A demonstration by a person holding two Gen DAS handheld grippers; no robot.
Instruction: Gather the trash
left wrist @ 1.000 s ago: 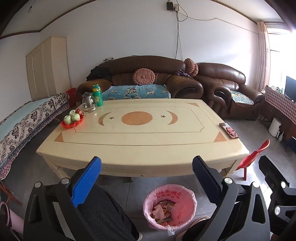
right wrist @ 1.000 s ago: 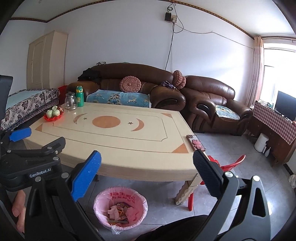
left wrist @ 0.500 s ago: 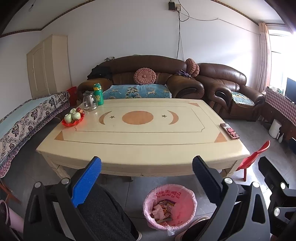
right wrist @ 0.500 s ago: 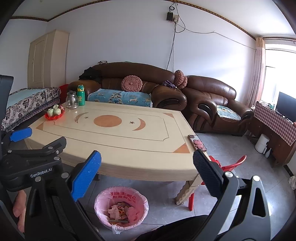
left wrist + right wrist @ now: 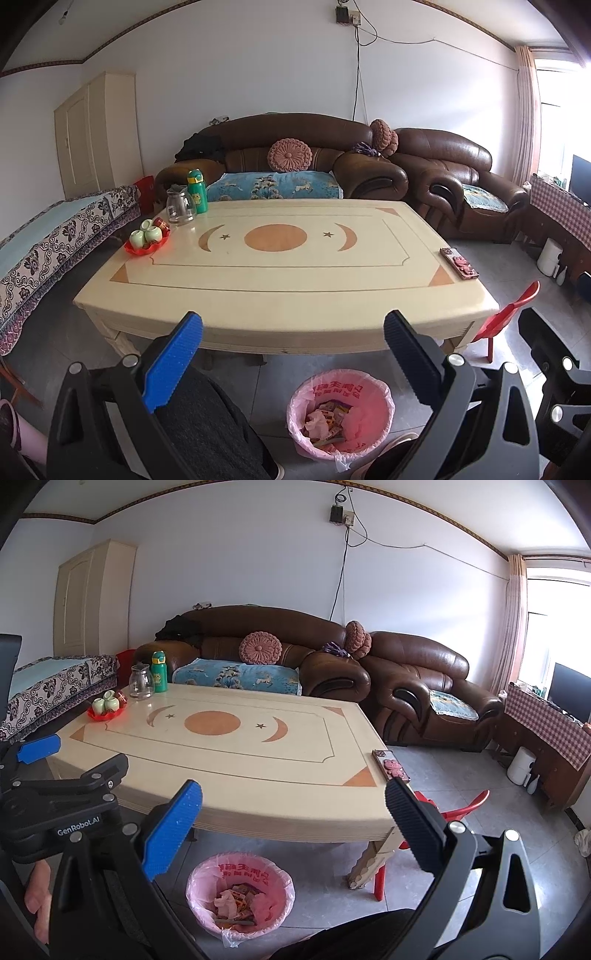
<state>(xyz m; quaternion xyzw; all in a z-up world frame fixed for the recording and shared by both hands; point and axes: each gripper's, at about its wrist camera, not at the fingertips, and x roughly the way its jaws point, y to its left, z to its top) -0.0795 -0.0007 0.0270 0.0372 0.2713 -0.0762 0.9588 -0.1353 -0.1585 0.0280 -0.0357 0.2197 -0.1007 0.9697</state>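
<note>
A bin with a pink liner (image 5: 340, 412) stands on the floor just in front of the cream table (image 5: 288, 291); wrappers and tissue lie inside it. It also shows in the right wrist view (image 5: 240, 899). My left gripper (image 5: 293, 356) is open and empty, held above the bin at the table's near edge. My right gripper (image 5: 293, 829) is open and empty, to the right of the left one. The left gripper's body (image 5: 62, 805) shows at the left of the right wrist view.
On the table stand a red tray of green cups (image 5: 147, 240), a glass pitcher (image 5: 180, 207), a green bottle (image 5: 196, 191) and a phone (image 5: 459, 263). A red plastic chair (image 5: 504, 321) stands by the table's right corner. Brown sofas (image 5: 295, 162) stand behind.
Both views have drifted slightly, the room shifting a little lower and right in frame. Both grippers stay open and empty.
</note>
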